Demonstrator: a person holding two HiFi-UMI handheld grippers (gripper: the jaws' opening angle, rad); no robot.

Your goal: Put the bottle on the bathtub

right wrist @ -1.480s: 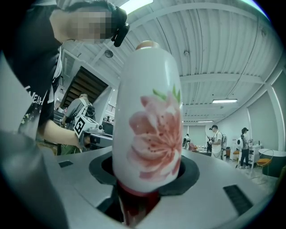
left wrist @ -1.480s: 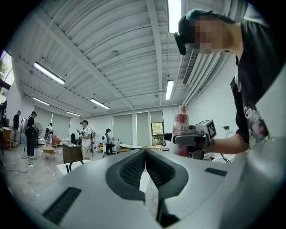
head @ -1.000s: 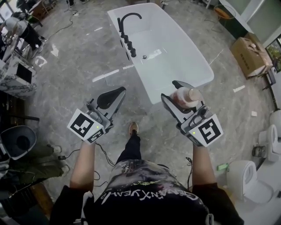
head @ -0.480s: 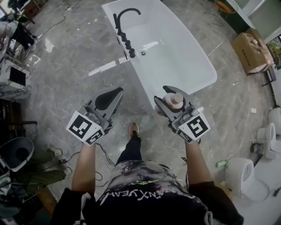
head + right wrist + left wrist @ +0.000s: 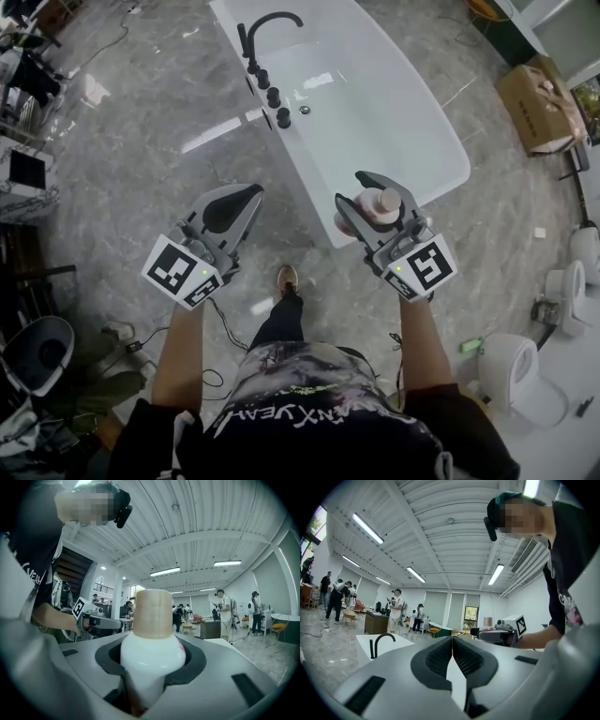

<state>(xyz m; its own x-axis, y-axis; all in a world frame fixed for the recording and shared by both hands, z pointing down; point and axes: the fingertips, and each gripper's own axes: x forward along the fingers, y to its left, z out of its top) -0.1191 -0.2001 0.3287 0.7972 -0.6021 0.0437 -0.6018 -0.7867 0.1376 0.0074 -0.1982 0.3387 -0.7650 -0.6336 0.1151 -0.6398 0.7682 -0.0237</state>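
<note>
The left tongs (image 5: 246, 195) sit pressed together and empty, held aside as a spare, while the right tongs (image 5: 356, 193) clamp the white bottle (image 5: 381, 205) upright by the bathtub (image 5: 296, 186), apparently for setting it on the near rim.

The bottle (image 5: 382, 205) sits in the right tool (image 5: 352, 198) at the bathtub's (image 5: 442, 141) near end.

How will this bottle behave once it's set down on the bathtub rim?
The bottle looks rigid, smooth and glossy, so it is probably slippery. Slim and upright with a tall cap, it may tip on the narrow bathtub rim.
</note>
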